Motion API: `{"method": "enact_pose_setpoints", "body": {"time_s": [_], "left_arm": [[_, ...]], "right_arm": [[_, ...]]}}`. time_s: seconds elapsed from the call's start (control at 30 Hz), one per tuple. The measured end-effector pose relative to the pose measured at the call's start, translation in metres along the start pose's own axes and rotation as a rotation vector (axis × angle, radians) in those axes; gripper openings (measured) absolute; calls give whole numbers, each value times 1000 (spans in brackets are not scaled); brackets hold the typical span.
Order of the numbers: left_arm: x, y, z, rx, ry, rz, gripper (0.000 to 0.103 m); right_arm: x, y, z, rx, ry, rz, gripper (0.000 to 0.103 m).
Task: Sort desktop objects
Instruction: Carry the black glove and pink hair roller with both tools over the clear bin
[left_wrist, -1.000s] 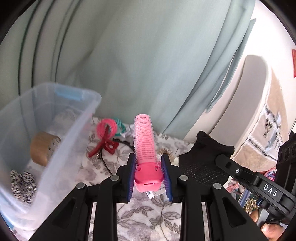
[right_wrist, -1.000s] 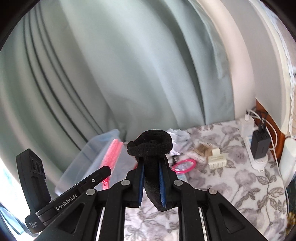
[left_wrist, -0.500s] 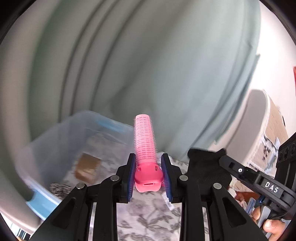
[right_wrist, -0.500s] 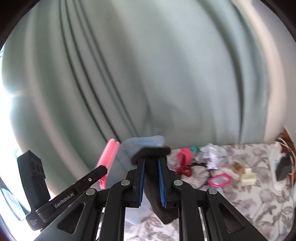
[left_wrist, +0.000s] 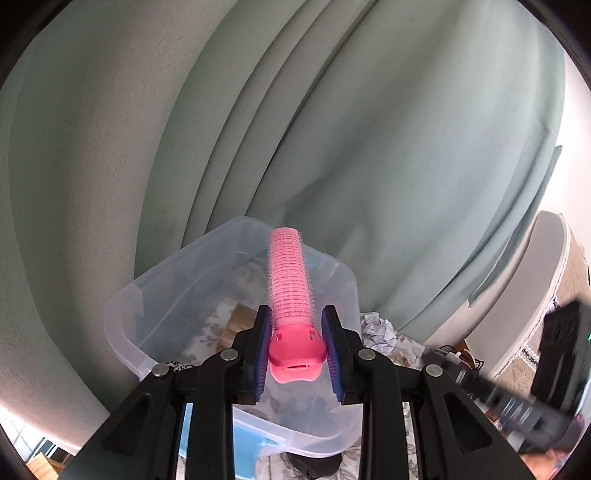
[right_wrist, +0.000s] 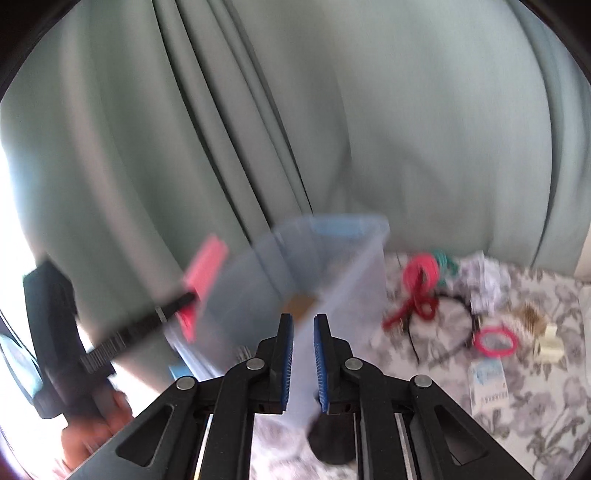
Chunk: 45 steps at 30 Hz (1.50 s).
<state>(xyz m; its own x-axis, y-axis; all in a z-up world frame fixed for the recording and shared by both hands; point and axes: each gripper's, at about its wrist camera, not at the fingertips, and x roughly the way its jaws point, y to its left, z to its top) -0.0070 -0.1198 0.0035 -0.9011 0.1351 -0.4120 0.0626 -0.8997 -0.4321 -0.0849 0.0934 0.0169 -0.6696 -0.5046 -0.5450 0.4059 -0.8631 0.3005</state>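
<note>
My left gripper (left_wrist: 295, 325) is shut on a pink hair roller (left_wrist: 291, 288) and holds it above the clear plastic bin (left_wrist: 147, 295). A brown roll (left_wrist: 236, 321) and a spotted scrunchie (left_wrist: 177, 365) lie in the bin. My right gripper (right_wrist: 303, 325) is slightly open with nothing between its pads, in front of the bin (right_wrist: 332, 266). A black fabric item (right_wrist: 328, 439) hangs or lies just below the right fingers, outside the pads. The left gripper with the roller (right_wrist: 203, 277) shows blurred at the left of the right wrist view.
On the floral cloth right of the bin lie a red clip (right_wrist: 417, 295), a pink ring (right_wrist: 496, 339), a black headband (right_wrist: 454, 314), crumpled paper (right_wrist: 484, 277), a white clip (right_wrist: 550, 343) and a label card (right_wrist: 487, 380). A green curtain (left_wrist: 258, 129) hangs behind.
Both grippers swung left toward the bin. The left now holds the roller over the bin. The right gripper's pads let go of the black fabric item, which now sits below them.
</note>
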Motion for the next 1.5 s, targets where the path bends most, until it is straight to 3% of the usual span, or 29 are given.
{"method": "enact_pose_setpoints", "body": {"time_s": [0.07,0.2,0.23,0.5,0.53,0.6,0.67,0.9,1.03,1.27,1.37,1.5], "left_arm": [[4,3,0,-4,7,-3,28],[12,7,0,-11,26,-9,28],[13,7,0,-11,30,-10,28],[9,14,1,-24,31,2,28],[10,15,1,-25,32,3,28],[6,18,0,-24,36,3,28],[8,21,0,-24,39,2,28],[10,23,-2,-22,48,-9,28],[9,23,-1,-18,44,-10,28],[0,18,4,5,18,-6,28],[-5,17,6,15,5,-4,28],[-13,16,10,28,-14,9,29]], "right_arm": [[16,-12,-20,13,74,-29,16],[56,-29,-54,57,231,-51,47],[63,-30,-59,60,254,-59,48],[97,-43,-86,129,377,-104,45],[97,-43,-88,148,380,-93,35],[96,-45,-91,173,382,-83,24],[91,-46,-89,189,369,-73,15],[49,-48,-66,224,252,-61,13],[10,-45,-34,225,98,-73,13],[-38,0,19,106,-151,-20,13],[-40,22,32,56,-185,26,13],[-28,48,38,7,-166,65,13]]}}
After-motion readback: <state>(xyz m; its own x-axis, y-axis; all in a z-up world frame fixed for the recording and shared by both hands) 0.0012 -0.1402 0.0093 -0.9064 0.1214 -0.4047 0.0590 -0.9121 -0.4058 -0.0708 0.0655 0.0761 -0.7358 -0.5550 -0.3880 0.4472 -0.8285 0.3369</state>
